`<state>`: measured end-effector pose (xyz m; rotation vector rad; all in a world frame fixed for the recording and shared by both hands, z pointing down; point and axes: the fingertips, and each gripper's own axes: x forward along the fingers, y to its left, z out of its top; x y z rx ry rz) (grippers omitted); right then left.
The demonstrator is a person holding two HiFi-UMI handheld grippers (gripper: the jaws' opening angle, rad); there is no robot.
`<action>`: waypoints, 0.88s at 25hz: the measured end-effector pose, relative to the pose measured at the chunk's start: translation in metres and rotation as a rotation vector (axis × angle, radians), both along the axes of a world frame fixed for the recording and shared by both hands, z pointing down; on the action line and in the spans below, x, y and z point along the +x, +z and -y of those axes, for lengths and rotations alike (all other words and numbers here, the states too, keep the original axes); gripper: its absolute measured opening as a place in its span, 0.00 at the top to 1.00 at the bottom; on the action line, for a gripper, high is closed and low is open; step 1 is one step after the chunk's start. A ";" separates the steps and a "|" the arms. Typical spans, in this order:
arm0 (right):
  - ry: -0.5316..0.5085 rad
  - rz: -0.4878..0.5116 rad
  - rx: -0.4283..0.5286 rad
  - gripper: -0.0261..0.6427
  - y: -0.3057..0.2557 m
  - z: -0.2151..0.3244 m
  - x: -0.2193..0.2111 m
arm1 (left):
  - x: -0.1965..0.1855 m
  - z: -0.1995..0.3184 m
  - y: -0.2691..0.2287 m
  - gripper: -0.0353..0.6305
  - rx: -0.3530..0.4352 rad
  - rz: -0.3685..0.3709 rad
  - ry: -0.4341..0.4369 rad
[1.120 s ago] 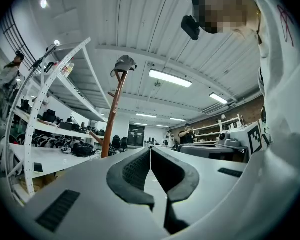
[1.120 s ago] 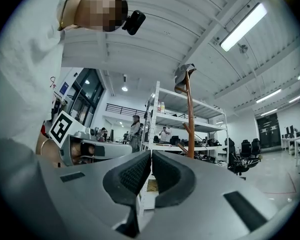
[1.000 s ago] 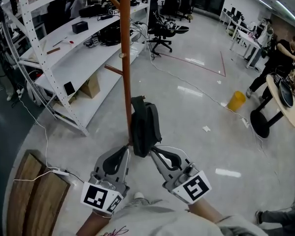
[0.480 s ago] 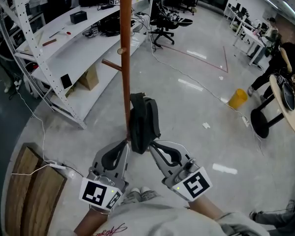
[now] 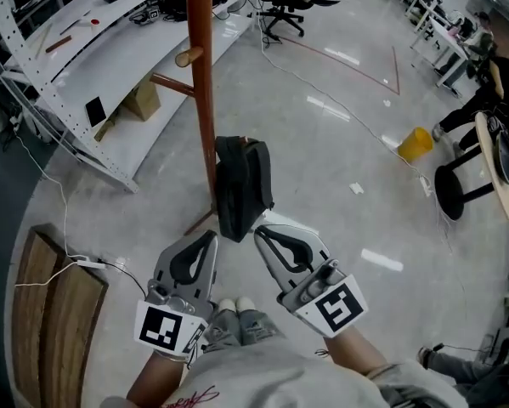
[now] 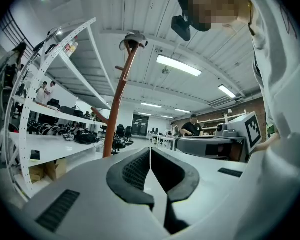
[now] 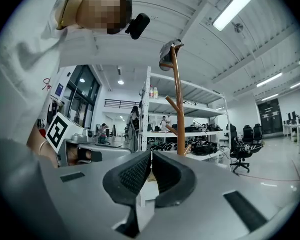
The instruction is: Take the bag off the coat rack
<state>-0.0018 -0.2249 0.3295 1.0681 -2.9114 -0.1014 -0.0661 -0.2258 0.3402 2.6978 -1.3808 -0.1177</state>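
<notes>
A black bag [image 5: 241, 185] hangs against the brown coat rack pole [image 5: 201, 100] in the head view. My left gripper [image 5: 210, 238] and right gripper [image 5: 261, 233] point up at the bag's lower end, one on each side, very close to it. Both are shut with nothing between the jaws. In the left gripper view the shut gripper [image 6: 150, 150] looks up along the pole [image 6: 118, 99] to the bag [image 6: 132, 39] at its top. The right gripper view shows its shut gripper [image 7: 151, 155], the pole [image 7: 179, 109] and the bag [image 7: 167, 52] above.
White shelving [image 5: 67, 49] stands left of the rack, with a wooden pallet [image 5: 46, 313] and a white cable [image 5: 76, 262] on the floor. A yellow bucket [image 5: 415, 143], a black stool [image 5: 454, 195] and a person are at the right. My shoes [image 5: 229, 306] sit below the grippers.
The head view has tilted down and drawn closer to the rack. Both grippers stay shut just under the hanging bag.
</notes>
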 end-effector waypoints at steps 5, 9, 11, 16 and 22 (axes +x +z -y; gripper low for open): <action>-0.005 -0.030 -0.035 0.93 0.027 0.020 -0.010 | -0.006 0.018 0.033 0.92 -0.074 -0.022 -0.019; -0.001 -0.051 -0.061 0.93 0.050 0.035 -0.013 | -0.011 0.027 0.054 0.92 -0.100 -0.027 -0.026; -0.006 -0.062 -0.065 0.93 0.059 0.043 -0.017 | -0.015 0.031 0.062 0.92 -0.108 -0.034 -0.040; 0.018 -0.093 -0.057 0.93 0.069 0.070 -0.023 | -0.027 0.036 0.082 0.92 -0.158 -0.044 -0.067; 0.058 -0.141 -0.033 0.93 0.076 0.103 -0.020 | -0.037 0.041 0.090 0.92 -0.188 -0.049 -0.086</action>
